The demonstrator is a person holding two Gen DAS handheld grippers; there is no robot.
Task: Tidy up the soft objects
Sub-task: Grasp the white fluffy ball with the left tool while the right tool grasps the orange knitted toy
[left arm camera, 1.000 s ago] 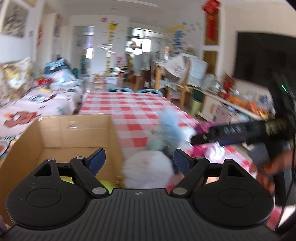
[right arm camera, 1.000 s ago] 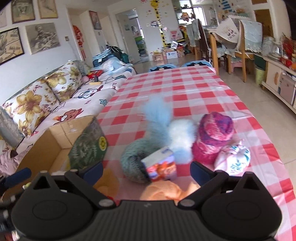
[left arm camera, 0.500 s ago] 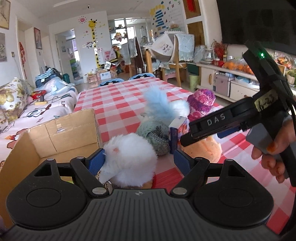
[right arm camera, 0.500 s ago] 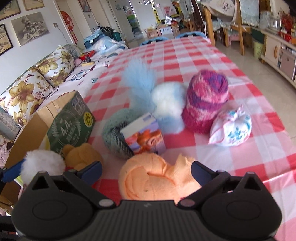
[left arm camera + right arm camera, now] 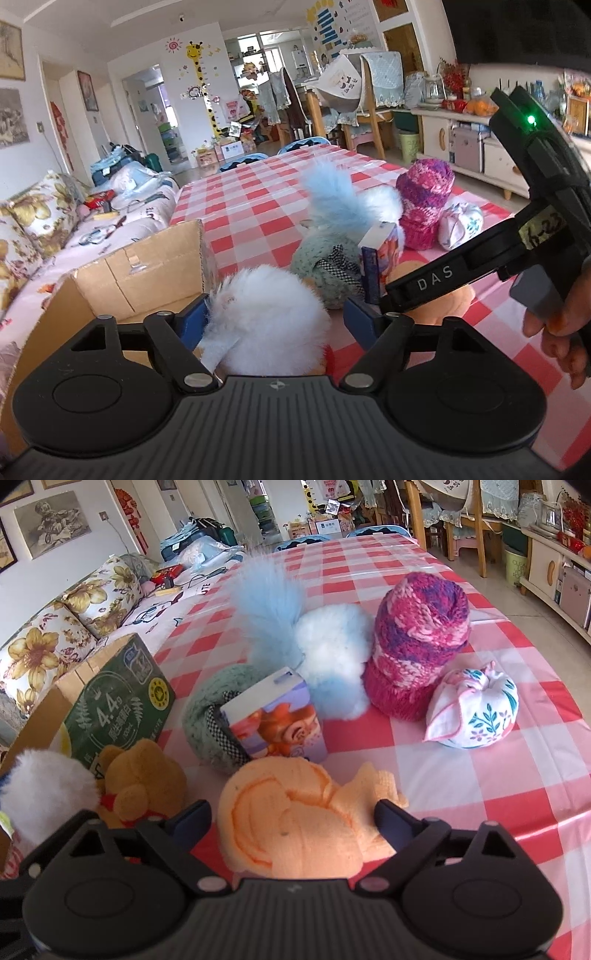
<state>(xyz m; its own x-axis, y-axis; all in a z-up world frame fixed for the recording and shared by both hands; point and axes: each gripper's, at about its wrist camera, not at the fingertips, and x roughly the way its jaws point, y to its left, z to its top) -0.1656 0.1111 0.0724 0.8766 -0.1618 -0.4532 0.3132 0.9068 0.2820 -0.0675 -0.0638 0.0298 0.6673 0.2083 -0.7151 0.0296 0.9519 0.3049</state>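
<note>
Both grippers have dropped in since a second ago: left gripper (image 5: 273, 319) jaws apart around the white pom-pom (image 5: 266, 317) beside the cardboard box (image 5: 147, 266) at 9 o'clock, right gripper (image 5: 291, 818) jaws apart straddling the orange plush (image 5: 291, 823), neither clamped, so grasps look imminent.

We read "DAS" in pale capitals on the black arm of the right gripper (image 5: 373, 314), seen from the left wrist view; further up that arm, a yellowish tape label (image 5: 543, 230) carries handwriting, roughly "6-23", not certain

From the right wrist view, the green printed panel of the cardboard box (image 5: 118, 705) shows "4.4g" in large white figures with a line of Chinese characters beneath, too small for us to make out; a round yellow seal sits right of the figures, its lettering illegible

Tissue pack (image 5: 277, 720), right of the box: cartoon print only, no words we can read
</note>
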